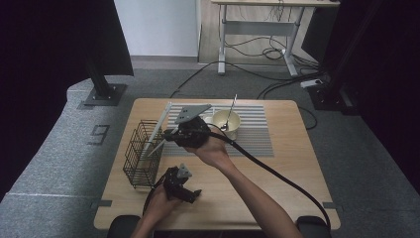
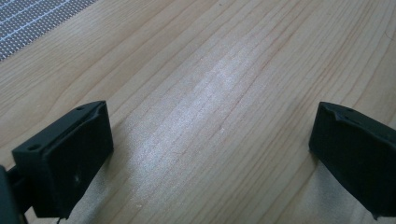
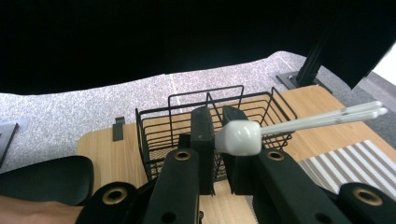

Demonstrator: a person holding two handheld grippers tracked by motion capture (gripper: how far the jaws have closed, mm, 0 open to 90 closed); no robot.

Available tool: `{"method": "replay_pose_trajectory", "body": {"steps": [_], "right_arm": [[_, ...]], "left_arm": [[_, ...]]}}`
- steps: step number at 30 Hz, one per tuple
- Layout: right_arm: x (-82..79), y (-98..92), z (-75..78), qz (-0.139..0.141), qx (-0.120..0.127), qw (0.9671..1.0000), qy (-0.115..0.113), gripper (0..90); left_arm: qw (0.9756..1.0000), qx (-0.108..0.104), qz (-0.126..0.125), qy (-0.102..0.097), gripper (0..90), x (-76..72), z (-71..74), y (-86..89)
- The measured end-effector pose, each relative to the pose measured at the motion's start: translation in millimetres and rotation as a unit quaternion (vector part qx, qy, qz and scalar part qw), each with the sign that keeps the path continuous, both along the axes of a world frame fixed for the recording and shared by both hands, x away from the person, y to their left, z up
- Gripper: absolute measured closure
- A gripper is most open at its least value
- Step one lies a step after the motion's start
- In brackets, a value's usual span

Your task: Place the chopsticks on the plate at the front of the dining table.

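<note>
My right gripper (image 1: 169, 135) is lifted over the table beside a black wire basket (image 1: 142, 154) and is shut on a pair of white chopsticks (image 1: 163, 117). In the right gripper view the jaws (image 3: 216, 115) stand close together. The chopsticks' thick white end (image 3: 238, 138) sits at them, and the thin ends run off to the right, with the basket (image 3: 177, 116) just beyond. My left gripper (image 1: 190, 194) rests low near the table's front edge. Its jaws (image 2: 210, 135) stand wide open over bare wood, with nothing between them.
A cream bowl (image 1: 229, 124) with a spoon (image 1: 230, 111) in it stands on a grey striped mat (image 1: 252, 131) at the back of the wooden table (image 1: 287, 168). The right gripper's black cable (image 1: 277, 173) trails across the table's right half.
</note>
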State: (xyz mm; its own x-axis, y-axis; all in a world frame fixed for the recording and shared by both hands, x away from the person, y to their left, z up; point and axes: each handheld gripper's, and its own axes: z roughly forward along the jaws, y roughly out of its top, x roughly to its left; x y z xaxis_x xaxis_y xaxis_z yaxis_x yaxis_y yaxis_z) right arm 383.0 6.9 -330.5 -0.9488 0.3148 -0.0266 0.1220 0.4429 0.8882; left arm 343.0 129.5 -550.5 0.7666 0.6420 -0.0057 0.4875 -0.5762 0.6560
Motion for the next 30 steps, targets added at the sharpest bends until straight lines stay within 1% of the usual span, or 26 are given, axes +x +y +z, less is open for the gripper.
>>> {"method": "replay_pose_trajectory", "body": {"steps": [8, 19, 23, 30], "right_arm": [[-4.4, -13.4, 17.9, -0.009, 0.01, 0.9998, -0.012, 82.9], [-12.4, -35.0, 37.8, -0.027, 0.012, 0.9988, -0.039, 83.0], [-13.8, -44.1, 37.7, -0.038, 0.006, 0.9983, -0.044, 82.9], [-12.5, -56.6, 28.2, -0.053, -0.002, 0.9977, -0.043, 82.9]], "left_arm": [[1.0, 0.002, -0.001, 0.0, 0.0, 0.1, 0.2, 0.0], [1.0, 0.002, -0.002, -0.001, 0.0, 1.3, 0.1, -0.4], [1.0, 0.001, -0.002, -0.001, 0.0, 1.5, 0.1, -0.7], [1.0, 0.0, 0.001, -0.001, 0.0, 1.5, 0.0, -1.3]]}}
